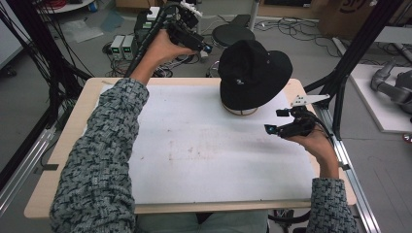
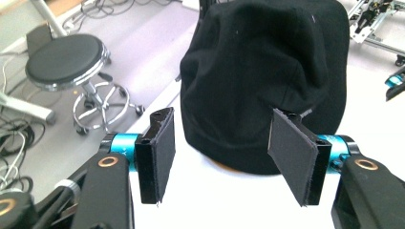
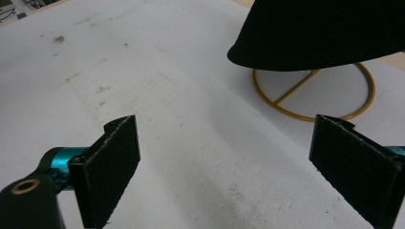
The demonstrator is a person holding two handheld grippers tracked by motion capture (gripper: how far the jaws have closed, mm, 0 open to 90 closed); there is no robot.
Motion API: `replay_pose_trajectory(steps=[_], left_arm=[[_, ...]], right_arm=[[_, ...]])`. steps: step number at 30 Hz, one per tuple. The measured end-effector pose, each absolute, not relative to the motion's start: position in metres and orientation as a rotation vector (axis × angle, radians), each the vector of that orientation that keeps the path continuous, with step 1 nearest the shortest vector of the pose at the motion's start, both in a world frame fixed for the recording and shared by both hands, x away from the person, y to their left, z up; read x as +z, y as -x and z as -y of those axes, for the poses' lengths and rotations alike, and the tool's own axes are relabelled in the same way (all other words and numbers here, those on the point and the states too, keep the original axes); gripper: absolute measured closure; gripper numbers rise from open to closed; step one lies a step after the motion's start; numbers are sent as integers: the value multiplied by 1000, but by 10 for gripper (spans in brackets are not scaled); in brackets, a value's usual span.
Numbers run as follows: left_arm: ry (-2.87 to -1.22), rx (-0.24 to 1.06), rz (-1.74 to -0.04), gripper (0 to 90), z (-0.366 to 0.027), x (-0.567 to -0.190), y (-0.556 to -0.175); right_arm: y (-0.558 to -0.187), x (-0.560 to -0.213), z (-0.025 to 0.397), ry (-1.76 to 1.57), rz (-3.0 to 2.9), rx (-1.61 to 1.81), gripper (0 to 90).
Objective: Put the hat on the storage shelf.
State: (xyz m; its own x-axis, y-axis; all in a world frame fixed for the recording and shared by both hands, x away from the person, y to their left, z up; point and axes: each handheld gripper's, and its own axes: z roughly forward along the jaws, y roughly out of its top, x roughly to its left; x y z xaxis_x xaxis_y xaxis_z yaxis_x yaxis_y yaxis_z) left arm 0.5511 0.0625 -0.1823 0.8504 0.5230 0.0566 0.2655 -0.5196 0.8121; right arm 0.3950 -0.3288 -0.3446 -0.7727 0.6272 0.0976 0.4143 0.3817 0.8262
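A black bucket hat [image 1: 254, 73] sits on a gold wire stand [image 1: 240, 112] at the far right of the white mat [image 1: 194, 145]. My left gripper [image 1: 201, 39] is raised just left of the hat's crown, beyond the table's far edge, open and empty. In the left gripper view the hat [image 2: 267, 71] fills the space ahead of the open left gripper [image 2: 227, 157]. My right gripper [image 1: 275, 121] hovers low over the mat in front and to the right of the hat, open. In the right gripper view the hat brim [image 3: 325, 33] and the stand's ring [image 3: 315, 95] lie beyond the open right gripper [image 3: 239, 176].
The mat covers a wooden table [image 1: 73, 126]. A black round stool [image 1: 232, 34] stands behind the table, also seen as the stool [image 2: 67, 62] on the floor. Cables and grey boxes [image 1: 122, 46] lie on the floor. Black frame posts [image 1: 350, 58] rise at the table's right.
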Motion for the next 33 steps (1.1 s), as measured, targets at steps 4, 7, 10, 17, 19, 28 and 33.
replay_pose_trajectory(steps=[4, 7, 10, 17, 19, 28, 33], left_arm=[[-2169, 390, -580, 413, -74, -179, -541], [-2186, 390, -599, 406, -83, -177, -537], [-2183, 400, -619, 403, -95, -177, -530], [-2224, 397, -649, 392, -117, -179, -516], [-2233, 406, -653, 386, -124, -177, -512], [-2239, 448, -677, 383, -152, -172, -494], [-2145, 470, -672, 394, -172, -175, -475]], right_arm=[[-396, -345, 328, -927, -2411, 1336, 97], [-397, -345, 327, -924, -2412, 1332, 97], [-398, -345, 327, -920, -2417, 1333, 97], [-401, -345, 329, -935, -2420, 1338, 97], [-402, -346, 329, -937, -2419, 1339, 97], [-403, -344, 327, -935, -2415, 1340, 97], [-402, -343, 325, -925, -2420, 1330, 97]])
